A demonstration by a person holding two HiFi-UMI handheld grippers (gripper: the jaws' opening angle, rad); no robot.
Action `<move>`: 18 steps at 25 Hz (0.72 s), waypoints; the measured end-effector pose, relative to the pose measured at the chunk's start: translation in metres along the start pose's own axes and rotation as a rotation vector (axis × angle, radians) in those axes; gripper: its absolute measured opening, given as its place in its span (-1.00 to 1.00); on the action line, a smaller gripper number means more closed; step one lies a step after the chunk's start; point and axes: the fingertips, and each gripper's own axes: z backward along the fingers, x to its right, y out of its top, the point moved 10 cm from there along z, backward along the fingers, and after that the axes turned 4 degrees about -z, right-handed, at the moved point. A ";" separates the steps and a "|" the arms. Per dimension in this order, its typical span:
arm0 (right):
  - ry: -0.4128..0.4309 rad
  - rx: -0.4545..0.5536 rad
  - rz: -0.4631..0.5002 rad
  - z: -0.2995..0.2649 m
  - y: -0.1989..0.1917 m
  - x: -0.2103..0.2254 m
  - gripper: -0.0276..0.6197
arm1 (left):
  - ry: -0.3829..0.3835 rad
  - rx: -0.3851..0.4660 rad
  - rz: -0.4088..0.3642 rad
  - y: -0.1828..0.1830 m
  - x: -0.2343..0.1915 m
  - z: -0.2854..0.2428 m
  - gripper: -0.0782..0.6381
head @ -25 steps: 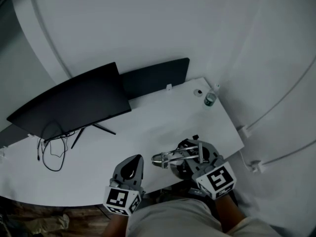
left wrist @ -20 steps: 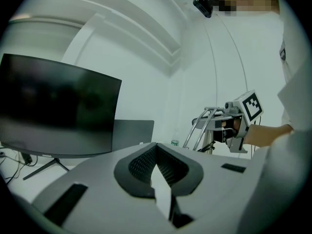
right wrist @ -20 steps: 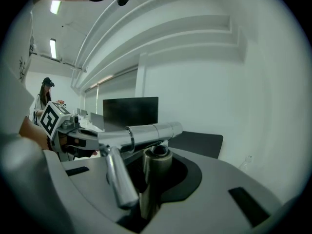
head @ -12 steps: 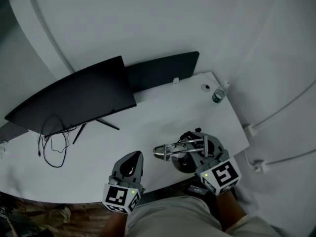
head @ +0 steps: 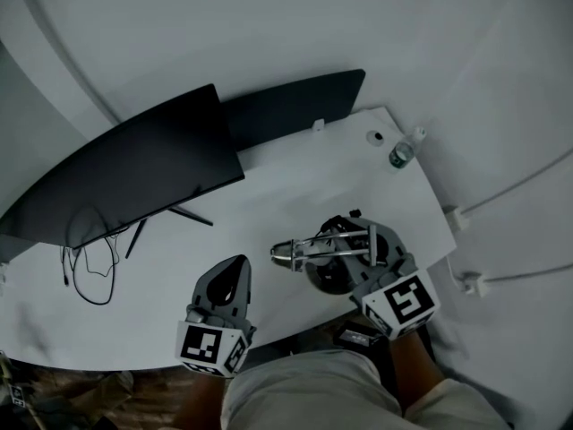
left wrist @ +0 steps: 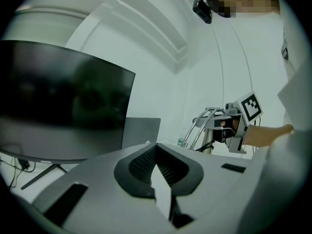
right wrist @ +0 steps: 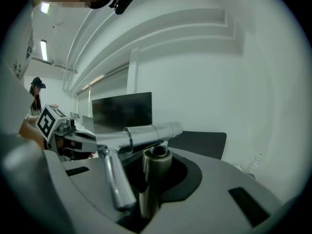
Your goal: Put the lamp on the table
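The lamp (head: 320,248) is a chrome desk lamp with a jointed arm and a round dark base. It is over the front right part of the white table (head: 295,195); whether the base touches the top I cannot tell. My right gripper (head: 360,251) is shut on the lamp's upright post (right wrist: 152,179), with the chrome arm (right wrist: 141,133) lying across just above the jaws. My left gripper (head: 233,274) hovers at the table's front edge, left of the lamp, shut and holding nothing. In the left gripper view the lamp (left wrist: 206,126) and the right gripper (left wrist: 243,116) show at the right.
A dark monitor (head: 134,177) on a thin stand takes up the table's left back, with loose cables (head: 85,267) beside it. A dark flat panel (head: 291,119) stands behind it. A small bottle (head: 403,152) sits at the far right corner. White curved walls surround the table.
The right gripper has carried the lamp a little further in over the table from its front edge. The left gripper has drifted slightly left and stays shut.
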 end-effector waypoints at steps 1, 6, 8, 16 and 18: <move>-0.002 -0.001 -0.003 -0.005 -0.001 0.002 -0.74 | -0.003 0.000 0.002 -0.002 -0.004 -0.003 -0.78; 0.002 -0.022 -0.023 -0.028 -0.010 0.011 -0.74 | -0.006 0.000 0.023 -0.007 -0.015 -0.013 -0.78; 0.007 -0.025 -0.026 -0.037 -0.015 0.014 -0.74 | 0.004 0.000 0.030 -0.007 -0.019 -0.017 -0.78; 0.022 -0.036 -0.023 -0.066 -0.035 0.019 -0.74 | 0.007 -0.026 0.037 -0.015 -0.034 -0.027 -0.78; 0.027 -0.037 -0.026 -0.073 -0.041 0.020 -0.74 | 0.008 -0.030 0.035 -0.017 -0.037 -0.029 -0.78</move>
